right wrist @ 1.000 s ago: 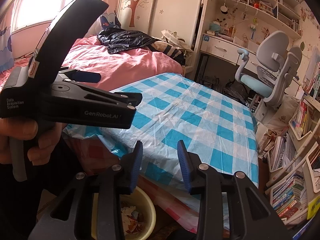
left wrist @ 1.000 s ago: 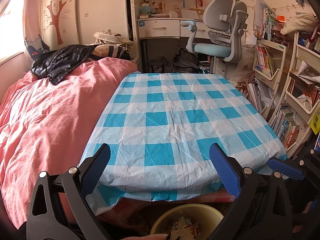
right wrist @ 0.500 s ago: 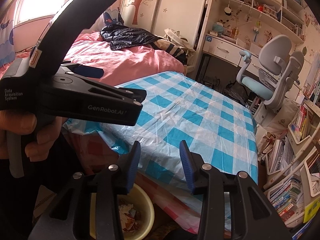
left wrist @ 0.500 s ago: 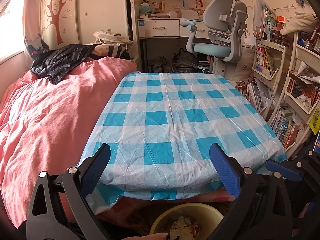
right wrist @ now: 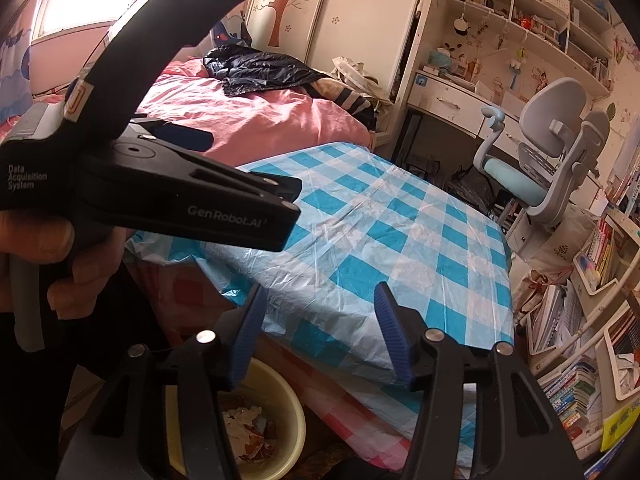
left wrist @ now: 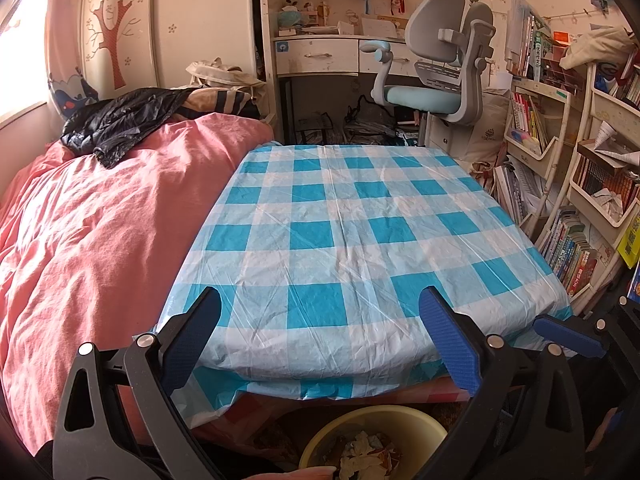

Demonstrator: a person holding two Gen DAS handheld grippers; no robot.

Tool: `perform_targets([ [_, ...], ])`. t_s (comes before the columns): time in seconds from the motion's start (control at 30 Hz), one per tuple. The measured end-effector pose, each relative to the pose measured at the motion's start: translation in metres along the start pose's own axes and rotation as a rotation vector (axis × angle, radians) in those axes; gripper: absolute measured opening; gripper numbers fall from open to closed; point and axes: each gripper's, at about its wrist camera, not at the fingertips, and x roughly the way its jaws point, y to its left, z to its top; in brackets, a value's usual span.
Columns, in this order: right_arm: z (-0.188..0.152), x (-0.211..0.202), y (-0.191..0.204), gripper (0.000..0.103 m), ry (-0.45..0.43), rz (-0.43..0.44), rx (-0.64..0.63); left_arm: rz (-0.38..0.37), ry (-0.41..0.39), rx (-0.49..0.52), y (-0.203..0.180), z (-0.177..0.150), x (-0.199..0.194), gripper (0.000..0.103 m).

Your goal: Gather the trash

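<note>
A child's bedroom in a home. A bed (left wrist: 100, 240) with a pink quilt runs along the window wall, a black jacket (left wrist: 116, 124) dumped on it. The wardrobe (left wrist: 120, 28) doors carry a tree decal. A built-in desk (left wrist: 320, 56) with cartoon stickers and trinkets stands behind a grey chair (left wrist: 444, 60). Shelves (left wrist: 560, 168) crammed with books line the right side, and a table (left wrist: 352, 240) under a blue checked cloth fills the middle.
</note>
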Motion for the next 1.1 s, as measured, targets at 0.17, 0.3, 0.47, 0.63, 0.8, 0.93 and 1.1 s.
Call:
perform_targets([
  [0.17,0.0033,0.0009,0.0088,0.068,-0.006,-0.011,-0.003,-0.001,0.0,0.0,0.0003,0.0002,0.0002,0.096],
  [0.3,0.0034,0.0011,0.0079,0.072,-0.007,-0.014,-0.007,-0.001,-0.001,0.0,0.0005,0.0001,0.0002,0.096],
  [0.47,0.0026,-0.0008,0.0061,0.081,-0.009,-0.026,-0.014,-0.001,-0.001,0.0,0.0015,0.0008,0.0007,0.096],
  [0.63,0.0031,-0.0009,0.0092,0.091,-0.011,-0.046,-0.016,-0.001,-0.001,-0.001,0.0019,0.0009,0.0007,0.096],
  [0.8,0.0028,0.0007,0.0103,0.094,-0.003,-0.061,-0.018,-0.002,-0.001,0.0,0.0023,0.001,0.0006,0.096],
  [0.93,0.0031,0.0019,0.0103,0.095,0.004,-0.069,-0.019,-0.002,-0.001,-0.001,0.0022,0.0006,0.0001,0.096],
  [1.1,0.0028,0.0026,0.0103,0.095,0.006,-0.073,-0.017,-0.002,0.0,-0.001,0.0025,0.0008,0.0004,0.096],
])
